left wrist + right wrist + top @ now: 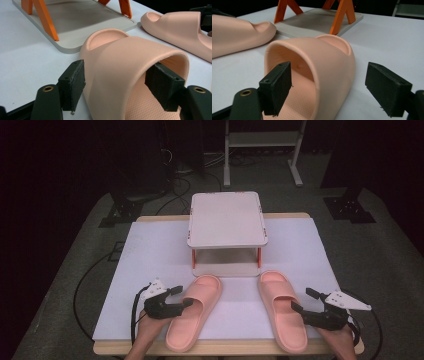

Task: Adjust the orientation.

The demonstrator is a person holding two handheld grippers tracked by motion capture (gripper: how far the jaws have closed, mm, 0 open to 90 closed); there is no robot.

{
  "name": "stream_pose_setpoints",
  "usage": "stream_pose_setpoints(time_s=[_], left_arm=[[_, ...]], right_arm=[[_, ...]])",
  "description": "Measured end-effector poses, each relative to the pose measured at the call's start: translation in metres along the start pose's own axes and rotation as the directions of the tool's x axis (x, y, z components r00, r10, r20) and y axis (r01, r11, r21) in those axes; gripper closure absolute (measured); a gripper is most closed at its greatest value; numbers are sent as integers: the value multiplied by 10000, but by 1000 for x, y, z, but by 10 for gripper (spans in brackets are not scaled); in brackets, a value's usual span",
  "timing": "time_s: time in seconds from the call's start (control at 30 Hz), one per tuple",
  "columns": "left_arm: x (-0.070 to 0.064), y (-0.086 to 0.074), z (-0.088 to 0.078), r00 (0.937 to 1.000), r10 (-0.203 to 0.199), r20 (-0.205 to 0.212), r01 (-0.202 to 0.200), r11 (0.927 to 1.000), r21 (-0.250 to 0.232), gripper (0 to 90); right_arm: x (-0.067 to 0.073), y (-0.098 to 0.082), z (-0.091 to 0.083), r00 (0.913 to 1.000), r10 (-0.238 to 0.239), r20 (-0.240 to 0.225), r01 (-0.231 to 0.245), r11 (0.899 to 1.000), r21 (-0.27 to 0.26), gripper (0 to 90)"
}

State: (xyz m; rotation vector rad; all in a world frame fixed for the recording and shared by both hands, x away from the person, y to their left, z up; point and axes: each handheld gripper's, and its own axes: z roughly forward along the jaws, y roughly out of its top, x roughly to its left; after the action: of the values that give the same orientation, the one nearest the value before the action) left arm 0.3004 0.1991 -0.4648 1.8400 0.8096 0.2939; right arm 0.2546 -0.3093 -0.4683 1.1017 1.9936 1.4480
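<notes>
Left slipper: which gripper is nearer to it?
Left. The left gripper straddles the left slipper's strap; the right gripper sits across the table at the right slipper.

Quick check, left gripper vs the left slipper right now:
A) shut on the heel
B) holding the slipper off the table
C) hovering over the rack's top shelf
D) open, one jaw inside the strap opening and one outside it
D: in the left gripper view the left gripper is open, straddling the strap wall of the left slipper, one jaw outside and one under the strap.
</notes>
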Motion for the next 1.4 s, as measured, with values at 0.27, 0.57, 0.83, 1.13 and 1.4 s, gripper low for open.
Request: stream_pose_setpoints(time_s=[0.27,0.57,0.83,1.13,1.4], left_arm=[[-2,-1,4,9999,117,54,-118,9998,162,328],[-1,-2,4,9999,112,64,-114,9992,375,414],[0,-2,6,9998,161,-147,-153,9985,528,481],[1,-3,6,9993,103,-346,-85,9987,503,536],[2,-3,4,9992,-23,-394,40,9991,433,568]], right_arm=[[1,1,10,9998,-209,-26,210,9990,395,233],[2,1,19,9976,-698,-38,699,9944,793,331],[2,3,26,9912,-1313,183,1290,9871,952,485],[3,5,32,9876,-1460,575,1391,9842,1094,559],[7,6,33,9806,-1695,981,1584,9810,1121,609]])
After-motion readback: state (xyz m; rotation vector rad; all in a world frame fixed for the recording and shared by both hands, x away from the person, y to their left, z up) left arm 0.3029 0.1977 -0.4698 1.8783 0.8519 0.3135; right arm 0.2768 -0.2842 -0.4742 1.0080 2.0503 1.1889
